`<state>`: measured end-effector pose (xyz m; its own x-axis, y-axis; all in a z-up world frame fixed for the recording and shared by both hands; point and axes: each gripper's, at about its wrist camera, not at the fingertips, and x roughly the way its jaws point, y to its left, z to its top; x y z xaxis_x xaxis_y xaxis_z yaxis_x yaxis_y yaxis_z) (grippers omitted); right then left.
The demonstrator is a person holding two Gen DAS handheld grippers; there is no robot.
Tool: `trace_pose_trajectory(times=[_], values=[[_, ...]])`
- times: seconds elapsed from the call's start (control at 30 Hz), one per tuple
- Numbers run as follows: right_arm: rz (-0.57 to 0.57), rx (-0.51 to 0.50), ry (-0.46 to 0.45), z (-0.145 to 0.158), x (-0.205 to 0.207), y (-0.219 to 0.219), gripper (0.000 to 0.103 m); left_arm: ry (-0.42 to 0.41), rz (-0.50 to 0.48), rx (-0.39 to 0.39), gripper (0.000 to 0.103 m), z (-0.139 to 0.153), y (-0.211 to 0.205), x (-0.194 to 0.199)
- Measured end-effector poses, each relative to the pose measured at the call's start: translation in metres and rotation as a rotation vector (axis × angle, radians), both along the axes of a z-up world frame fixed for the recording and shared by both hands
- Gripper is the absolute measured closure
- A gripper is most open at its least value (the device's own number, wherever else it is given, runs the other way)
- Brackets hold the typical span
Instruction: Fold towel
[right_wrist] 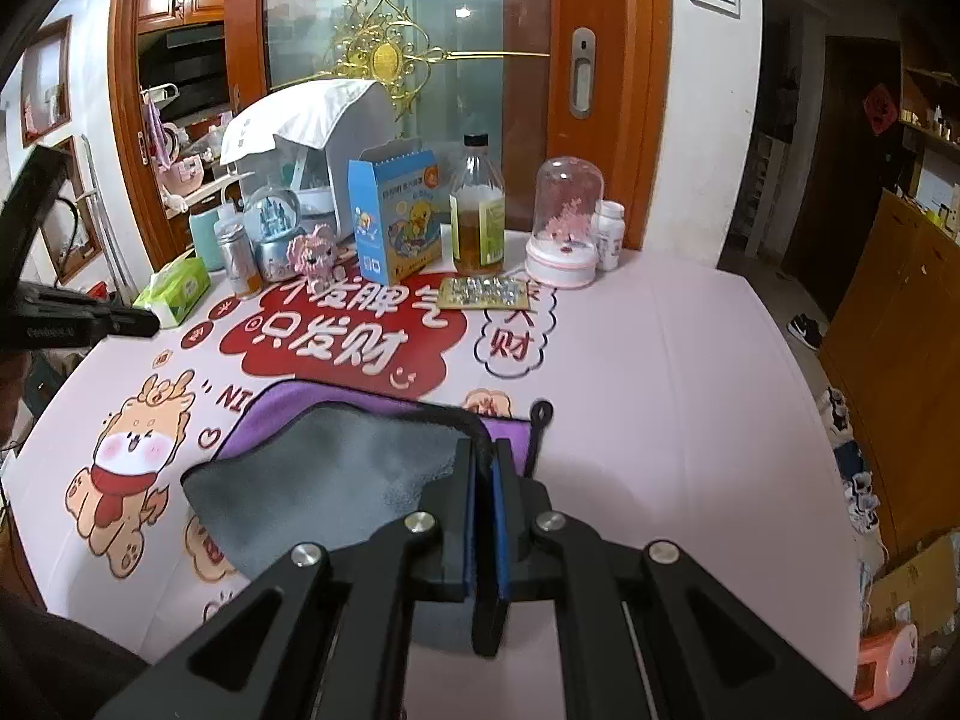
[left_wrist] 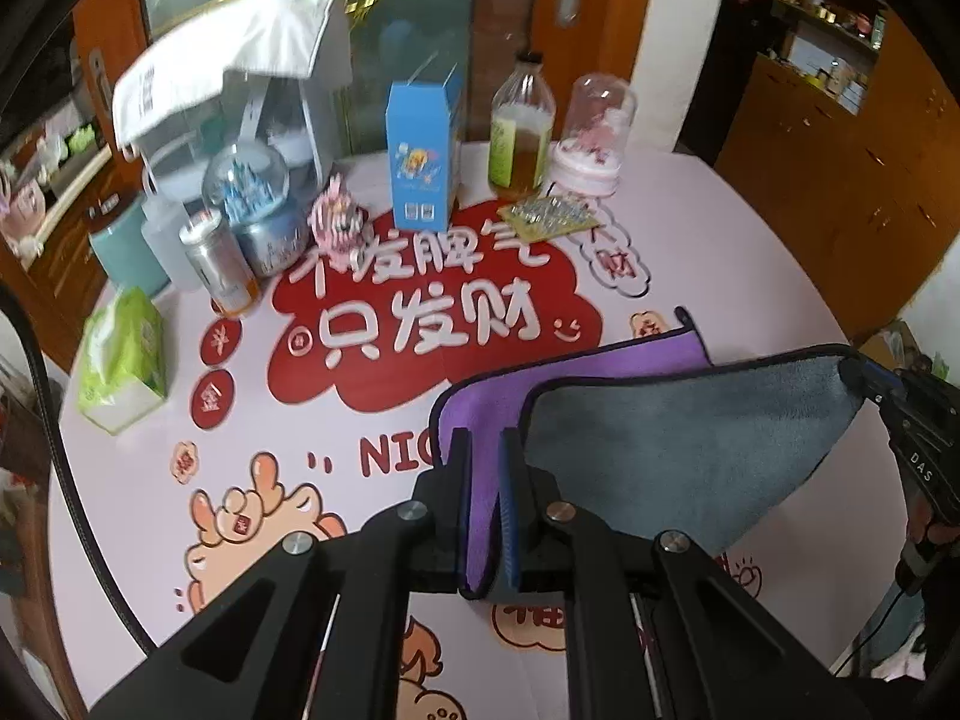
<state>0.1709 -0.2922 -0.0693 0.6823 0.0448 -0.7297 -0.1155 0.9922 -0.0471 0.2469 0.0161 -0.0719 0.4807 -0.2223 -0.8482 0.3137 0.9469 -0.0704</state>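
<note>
The towel (left_wrist: 660,444) is purple on one side and grey on the other, with a dark hem. It lies partly folded on the pink printed table mat (left_wrist: 288,468), its grey flap lifted over the purple layer. My left gripper (left_wrist: 485,438) is shut on the towel's near left corner. My right gripper (right_wrist: 485,450) is shut on the towel's (right_wrist: 336,468) right corner and shows at the right edge of the left wrist view (left_wrist: 864,384). The towel's hanging loop (right_wrist: 540,420) lies on the mat beside my right fingers.
At the mat's far edge stand a blue carton (left_wrist: 420,156), a bottle of yellow liquid (left_wrist: 519,126), a glass dome (left_wrist: 597,132), a snow globe (left_wrist: 252,204), a metal can (left_wrist: 216,264), a tissue pack (left_wrist: 123,360) and blister packs (left_wrist: 549,213). A wooden cabinet (right_wrist: 900,360) stands to the right.
</note>
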Motion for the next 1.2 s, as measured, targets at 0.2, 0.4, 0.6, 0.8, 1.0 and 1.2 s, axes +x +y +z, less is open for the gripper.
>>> trace_pose_trajectory(times=[0.2, 0.4, 0.6, 0.8, 1.0, 1.2], values=[[0.024, -0.057, 0.02, -0.021, 0.03, 0.006, 0.098, 0.087, 0.022, -0.001, 0.096, -0.038, -0.002, 0.02], [-0.008, -0.094, 0.058, -0.043, 0.055, 0.005, 0.097, 0.124, 0.009, 0.002, 0.096, -0.057, -0.008, 0.03], [-0.026, -0.083, 0.098, -0.06, 0.071, 0.004, 0.069, 0.146, 0.004, -0.005, 0.093, -0.067, -0.016, 0.036], [-0.035, -0.061, 0.095, -0.059, 0.072, 0.005, 0.057, 0.143, 0.006, -0.02, 0.086, -0.064, -0.02, 0.033], [-0.061, -0.041, 0.066, -0.042, 0.064, 0.004, 0.046, 0.1, -0.001, -0.029, 0.077, -0.044, -0.024, 0.02], [-0.077, -0.026, 0.01, -0.011, 0.043, 0.008, 0.039, 0.038, 0.0, -0.05, 0.069, -0.012, -0.023, -0.001]])
